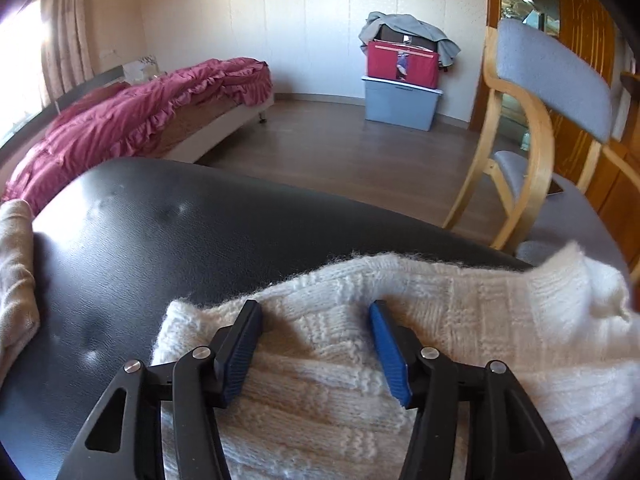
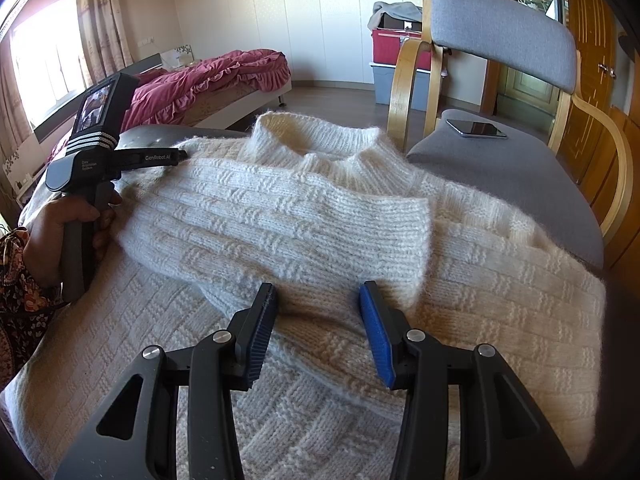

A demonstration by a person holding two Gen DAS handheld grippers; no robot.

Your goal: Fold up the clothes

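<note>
Presently, the cream knitted sweater (image 2: pixel 320 208) lies spread across the dark tabletop (image 1: pixel 160 232), collar toward the far edge, with one sleeve (image 2: pixel 280 220) folded across its chest. Its lower hem runs out of the bottom of the right wrist view, and the far sleeve cannot be made out. In the left wrist view only a part of the knit shows; the rest is cut off at the right and lower borders.

The left hand-held gripper (image 1: pixel 316 340) is angled down over the sweater's edge, jaws spread wide, nothing pinched between them; the pads appear to rest on or just above the wool, though the view does not settle contact. From the right wrist view its fingertips are hidden against the knit; a person's hand (image 2: pixel 64 228) grips its handle, a floral sleeve (image 2: pixel 20 292) at the wrist.

The right hand-held gripper (image 2: pixel 318 324) tilts down over the folded sleeve's near end, jaws parted, no fabric gripped.

A beige cloth (image 1: pixel 16 272) lies at the tabletop's left edge, partly cut off. A grey chair (image 2: pixel 520 160) stands just beside the tabletop with a phone (image 2: pixel 476 128) on its seat.
</note>
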